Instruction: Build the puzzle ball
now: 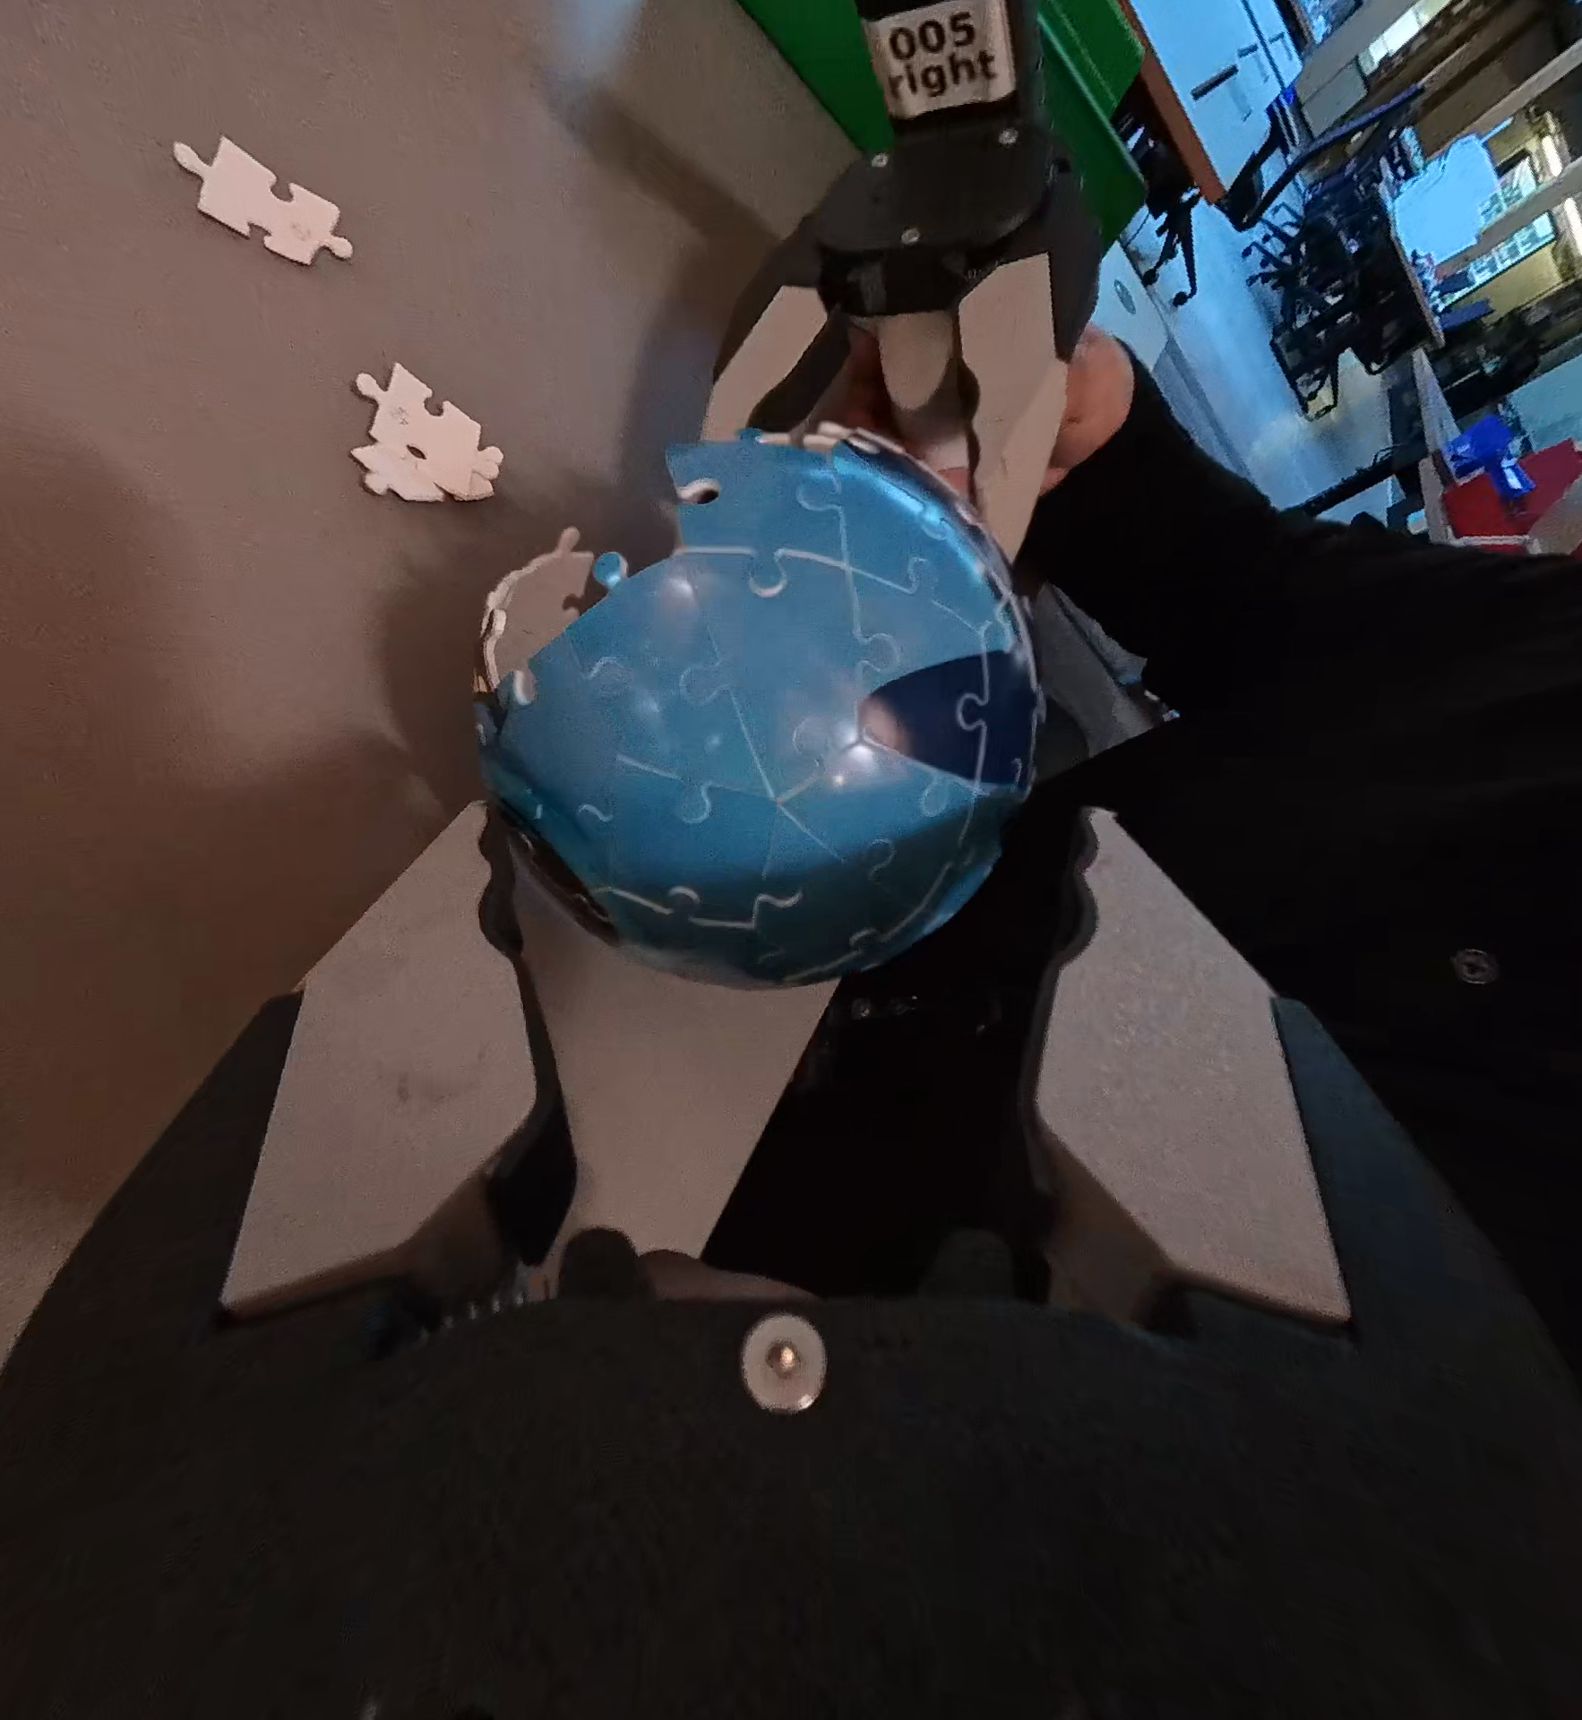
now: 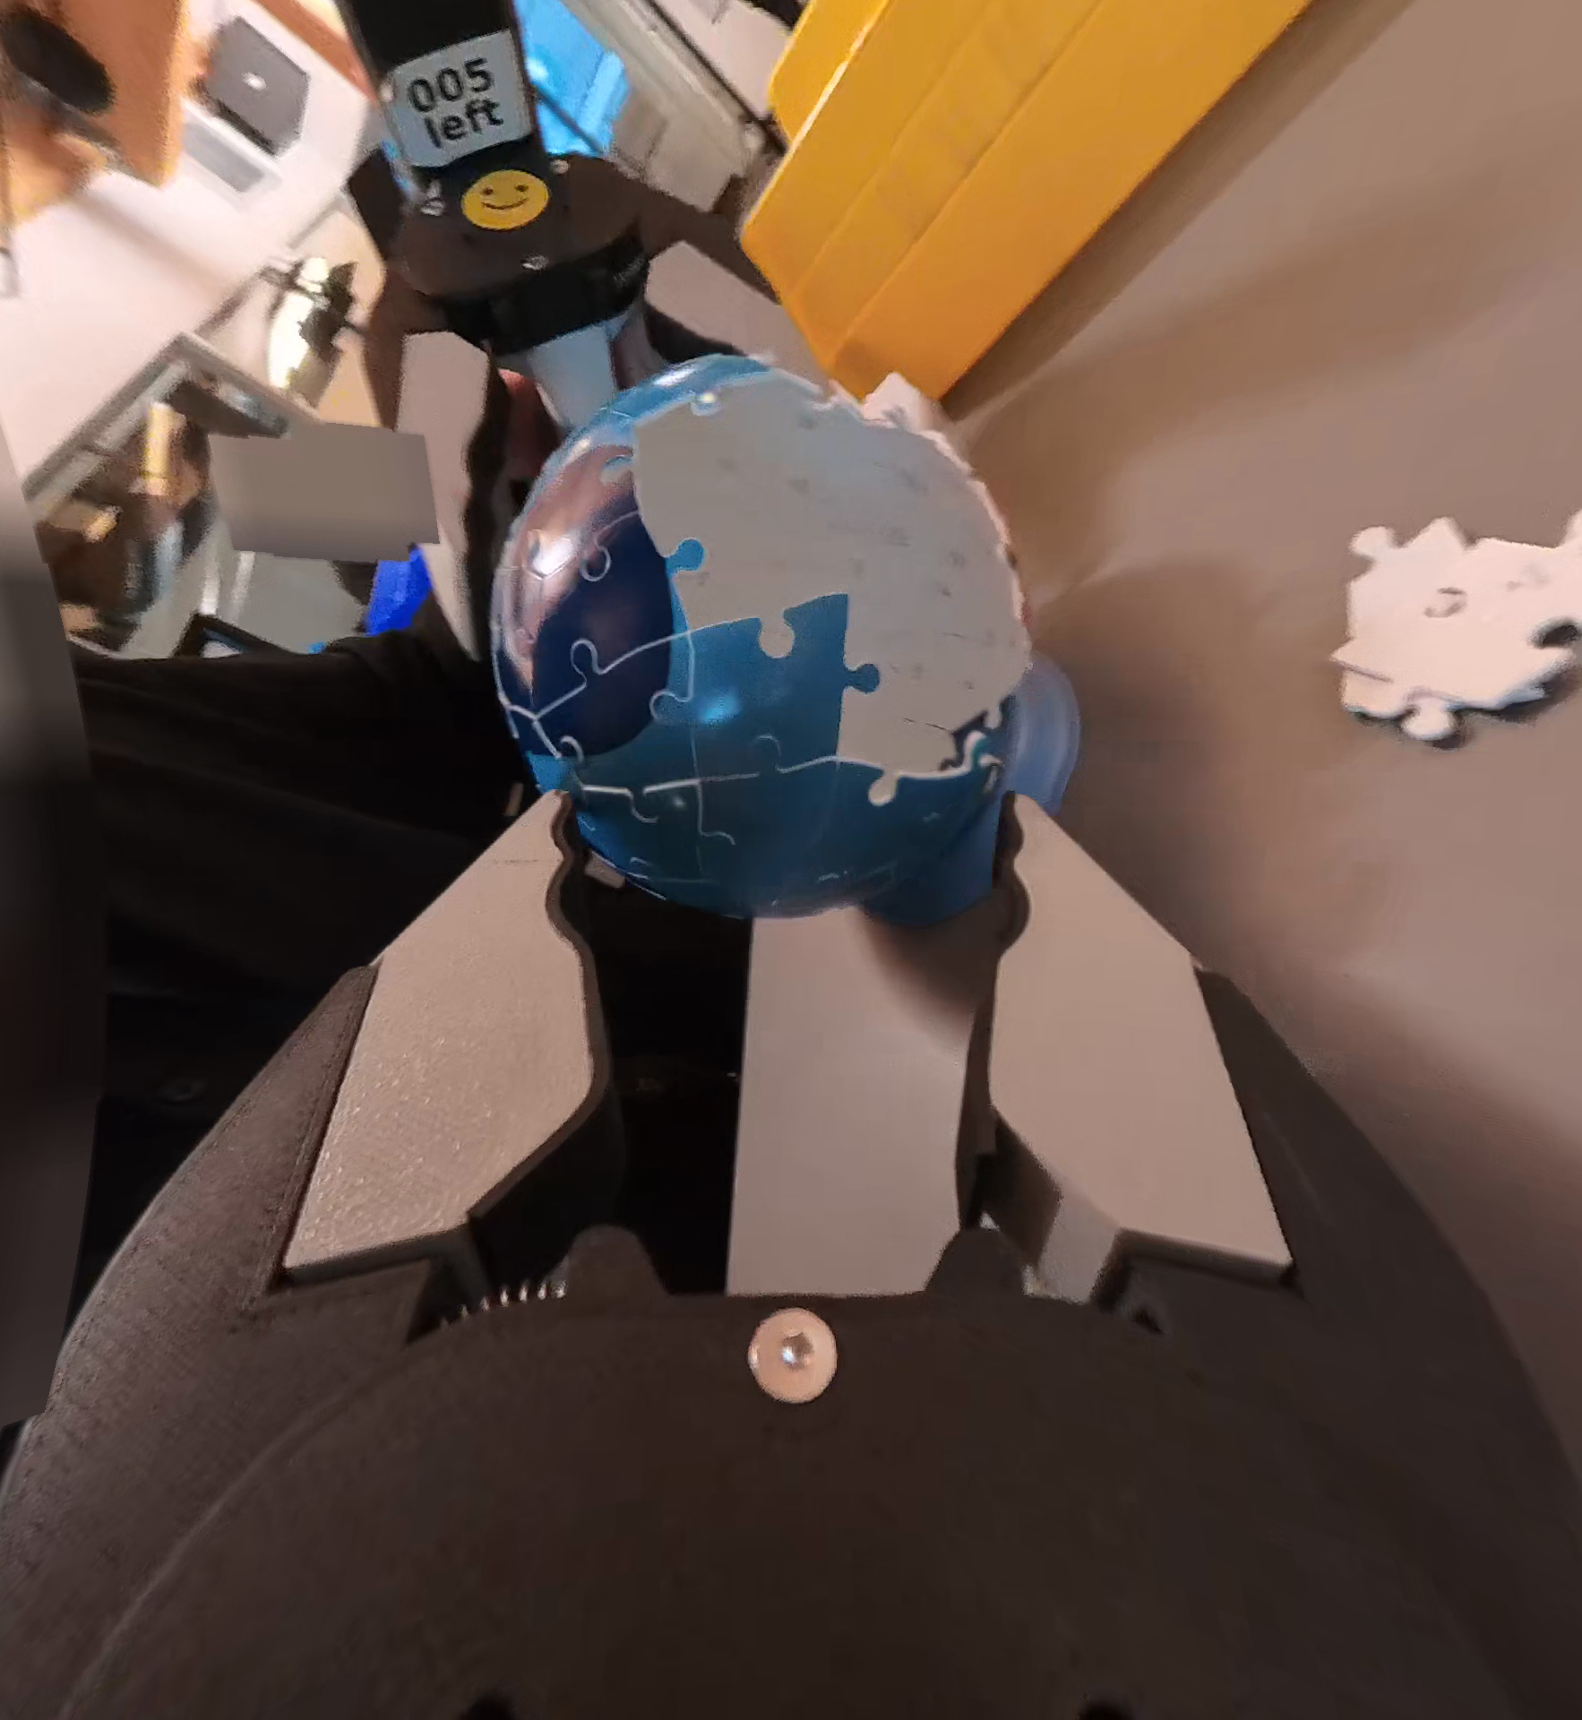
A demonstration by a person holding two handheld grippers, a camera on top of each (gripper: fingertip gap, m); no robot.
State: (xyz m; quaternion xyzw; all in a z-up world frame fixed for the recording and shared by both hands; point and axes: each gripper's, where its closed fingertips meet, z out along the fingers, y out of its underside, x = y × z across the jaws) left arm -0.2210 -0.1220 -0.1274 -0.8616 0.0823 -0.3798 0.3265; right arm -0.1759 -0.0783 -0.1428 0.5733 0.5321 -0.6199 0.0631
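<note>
The blue puzzle ball [image 1: 769, 726] is partly built and is held in the air between both grippers. Its shell has an open gap with white piece edges at the upper left [image 1: 545, 577]. In the right wrist view the ball [image 2: 750, 745] shows a large pale grey-white patch [image 2: 843, 558] on its upper right. My left gripper [image 1: 787, 838] is shut on the ball's near side. My right gripper [image 2: 787, 828] is shut on the ball from the opposite side; it also shows in the left wrist view [image 1: 880, 447] at the ball's far rim. The left gripper [image 2: 573, 400] appears behind the ball.
Two white clusters of loose puzzle pieces [image 1: 257, 200] [image 1: 424, 437] lie on the grey-brown table [image 1: 164, 651]; one cluster [image 2: 1485, 624] shows in the right wrist view. A yellow bin [image 2: 1001, 167] and a green bin [image 1: 806, 56] stand at the table's far side. A dark sleeve [image 1: 1327, 651] is at right. My hands' fingertips stand some 9 centimetres from each other.
</note>
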